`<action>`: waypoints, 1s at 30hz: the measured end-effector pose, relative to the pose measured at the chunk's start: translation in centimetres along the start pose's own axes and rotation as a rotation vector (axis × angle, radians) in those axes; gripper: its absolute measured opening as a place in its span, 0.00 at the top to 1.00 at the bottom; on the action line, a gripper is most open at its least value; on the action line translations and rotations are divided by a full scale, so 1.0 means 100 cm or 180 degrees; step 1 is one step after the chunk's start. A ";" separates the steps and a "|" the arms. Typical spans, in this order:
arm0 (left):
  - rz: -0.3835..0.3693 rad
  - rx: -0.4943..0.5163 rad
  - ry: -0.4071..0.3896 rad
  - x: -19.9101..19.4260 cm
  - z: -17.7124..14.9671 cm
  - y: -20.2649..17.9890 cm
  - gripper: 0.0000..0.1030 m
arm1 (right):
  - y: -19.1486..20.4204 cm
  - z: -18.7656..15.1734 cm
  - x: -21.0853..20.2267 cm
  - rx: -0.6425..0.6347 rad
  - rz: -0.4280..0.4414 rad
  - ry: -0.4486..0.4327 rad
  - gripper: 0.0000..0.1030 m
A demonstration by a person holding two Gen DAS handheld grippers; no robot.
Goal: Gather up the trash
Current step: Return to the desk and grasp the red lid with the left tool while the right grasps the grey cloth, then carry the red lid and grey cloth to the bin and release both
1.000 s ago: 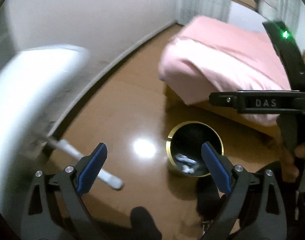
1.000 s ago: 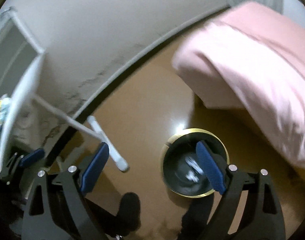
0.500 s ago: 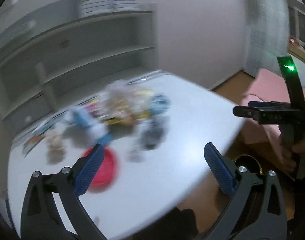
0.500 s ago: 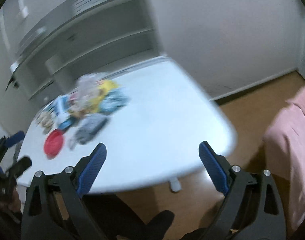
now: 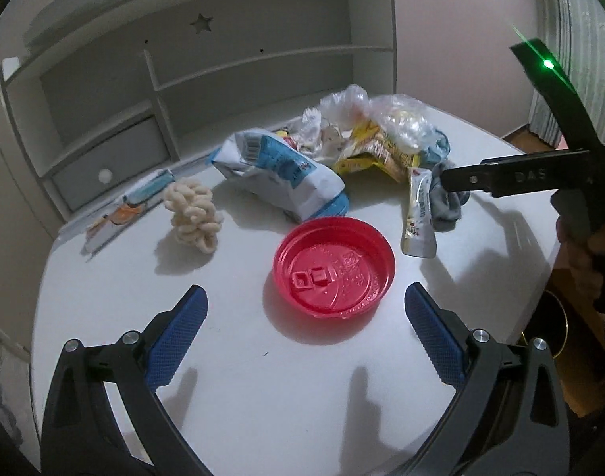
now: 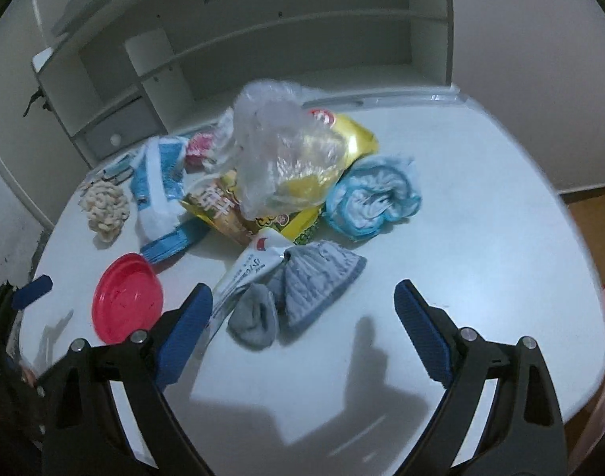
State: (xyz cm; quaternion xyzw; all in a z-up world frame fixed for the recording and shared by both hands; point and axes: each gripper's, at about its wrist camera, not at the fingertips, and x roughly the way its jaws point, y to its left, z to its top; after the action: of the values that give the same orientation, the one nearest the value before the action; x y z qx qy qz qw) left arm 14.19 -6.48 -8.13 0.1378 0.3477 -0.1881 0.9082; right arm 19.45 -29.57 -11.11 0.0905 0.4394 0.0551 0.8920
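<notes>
A pile of trash lies on the white table (image 5: 263, 388): a red plastic lid (image 5: 334, 265), a blue-and-white snack bag (image 5: 278, 174), a yellow wrapper (image 5: 378, 150), a clear plastic bag (image 5: 401, 119) and a white sachet (image 5: 417, 214). My left gripper (image 5: 304, 331) is open and empty, just short of the red lid. My right gripper (image 6: 302, 335) is open and empty above the table (image 6: 481, 206), near a grey sock (image 6: 302, 289) and the sachet (image 6: 247, 273). The red lid (image 6: 128, 297) lies to its left.
A light blue cloth (image 6: 374, 198) and a cream knotted rope (image 5: 193, 214) lie beside the pile. A white shelf unit (image 5: 183, 63) with a drawer stands behind the table. The gold-rimmed bin (image 5: 556, 325) shows on the floor past the table's right edge.
Both grippers have swung up from the floor bin to the table. The trash pile is now in sharp, close view; both stay open.
</notes>
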 end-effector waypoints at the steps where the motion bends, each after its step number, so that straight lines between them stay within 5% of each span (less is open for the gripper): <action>1: -0.0003 0.0001 0.0022 0.004 0.002 -0.004 0.06 | -0.001 0.001 0.006 0.0019 0.0013 0.0037 0.14; 7: -0.0149 -0.0046 0.0168 0.028 0.007 -0.007 0.06 | -0.008 -0.001 0.016 0.0077 0.0084 0.0094 0.32; 9: -0.0183 -0.0056 0.0225 0.035 0.008 -0.008 0.06 | -0.008 -0.001 0.017 0.0064 0.0099 0.0075 0.43; 11: -0.0191 -0.0060 0.0268 0.040 0.009 -0.010 0.06 | -0.008 -0.003 0.016 0.0044 0.0173 0.0081 0.68; 13: -0.0190 -0.0095 0.0329 0.047 0.010 -0.011 0.06 | -0.008 -0.006 0.011 0.0033 0.0209 0.0040 0.73; 19: -0.0242 -0.0249 0.0426 0.055 0.012 -0.012 0.07 | -0.002 -0.006 -0.012 -0.0006 0.0198 -0.0061 0.73; 20: -0.0242 -0.0263 0.0445 0.055 0.012 -0.012 0.09 | -0.001 -0.006 -0.016 -0.0021 0.0195 -0.0070 0.73; 21: -0.0245 -0.0276 0.0461 0.056 0.012 -0.012 0.23 | -0.001 -0.007 -0.018 -0.0031 0.0198 -0.0071 0.73; 30: -0.0056 -0.0446 0.0386 0.041 0.014 -0.001 0.24 | -0.022 -0.022 -0.060 0.0053 0.0054 -0.0212 0.73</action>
State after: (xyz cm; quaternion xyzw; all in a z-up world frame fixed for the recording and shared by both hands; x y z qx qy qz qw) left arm 17.80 -8.07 -9.98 0.0819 0.4155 -0.1626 0.8912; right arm 14.07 -32.55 -8.27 0.1034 0.4091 0.0560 0.9049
